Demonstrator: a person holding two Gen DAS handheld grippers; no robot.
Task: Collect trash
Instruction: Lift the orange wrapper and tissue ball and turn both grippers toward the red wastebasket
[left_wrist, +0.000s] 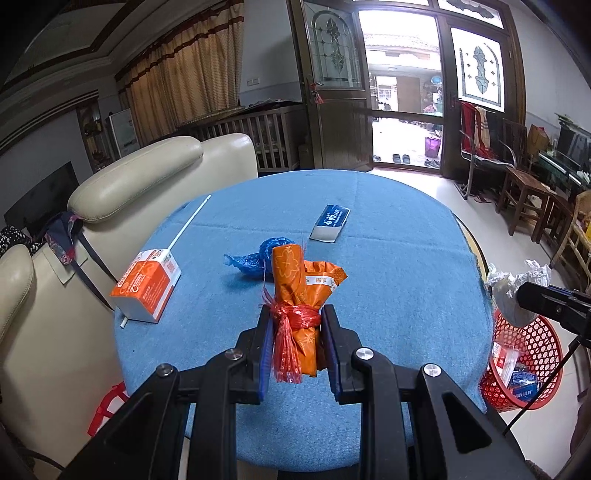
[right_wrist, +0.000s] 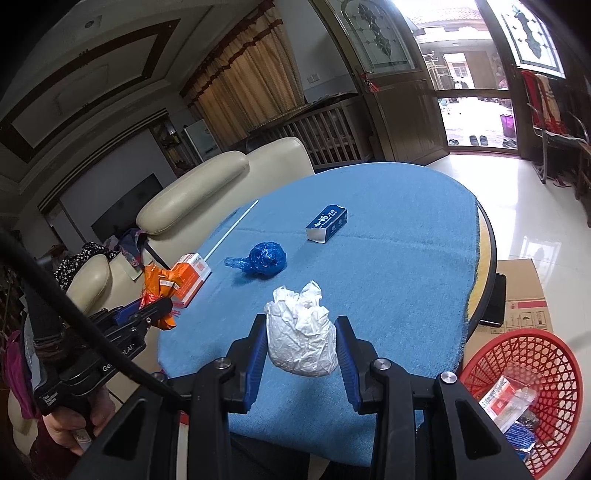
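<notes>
My left gripper (left_wrist: 295, 319) is shut on an orange wrapper bundle (left_wrist: 295, 280) tied with red string, held above the blue-clothed round table (left_wrist: 388, 295). My right gripper (right_wrist: 301, 332) is shut on a crumpled white paper wad (right_wrist: 303, 332), over the table's near edge. In the left wrist view that white paper wad (left_wrist: 511, 291) shows at the right, above a red mesh basket (left_wrist: 535, 354). On the cloth lie a blue plastic bag ball (right_wrist: 264, 260), a blue carton (right_wrist: 327, 223) and an orange-and-white carton (left_wrist: 147, 290) with a white straw (left_wrist: 190, 219).
The red mesh basket (right_wrist: 524, 354) stands on the floor right of the table and holds several packets. A cardboard box (right_wrist: 521, 295) sits behind it. Cream sofa seats (left_wrist: 147, 173) flank the table's left side. Wooden chairs (left_wrist: 524, 188) line the right wall.
</notes>
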